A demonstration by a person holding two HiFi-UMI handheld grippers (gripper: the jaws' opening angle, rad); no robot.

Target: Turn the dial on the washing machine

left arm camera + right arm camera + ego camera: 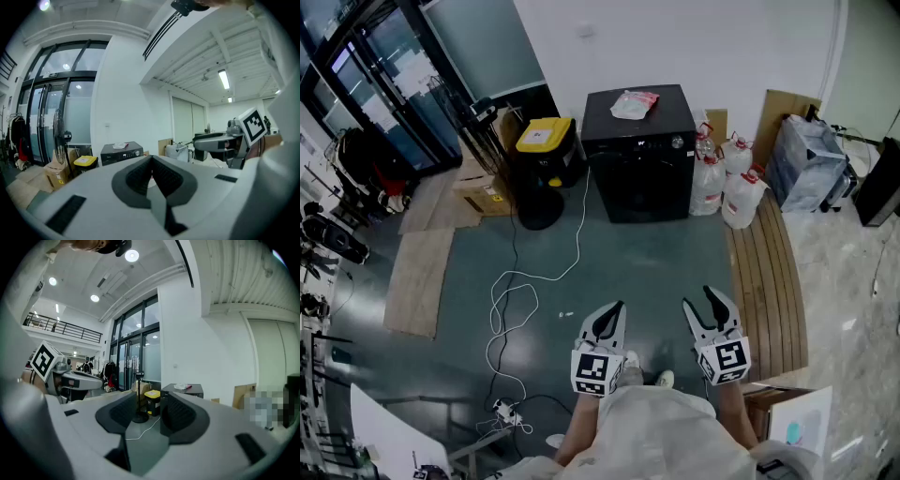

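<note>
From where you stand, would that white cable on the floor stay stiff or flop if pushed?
Probably floppy: the white cable lies in loose loops, so a push would likely just reshape them. It looks thin, so likely light. Its far end runs up beside the washing machine, so it may snag there.

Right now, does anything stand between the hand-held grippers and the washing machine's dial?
Nothing visible does: bare floor runs from the left hand-held gripper and right hand-held gripper to the washing machine. A white cable lies left of that path.

Lab-like hall: glass doors [384, 75], mezzanine railing [61, 327], cardboard boxes [483, 194], loose cable [525, 278].
</note>
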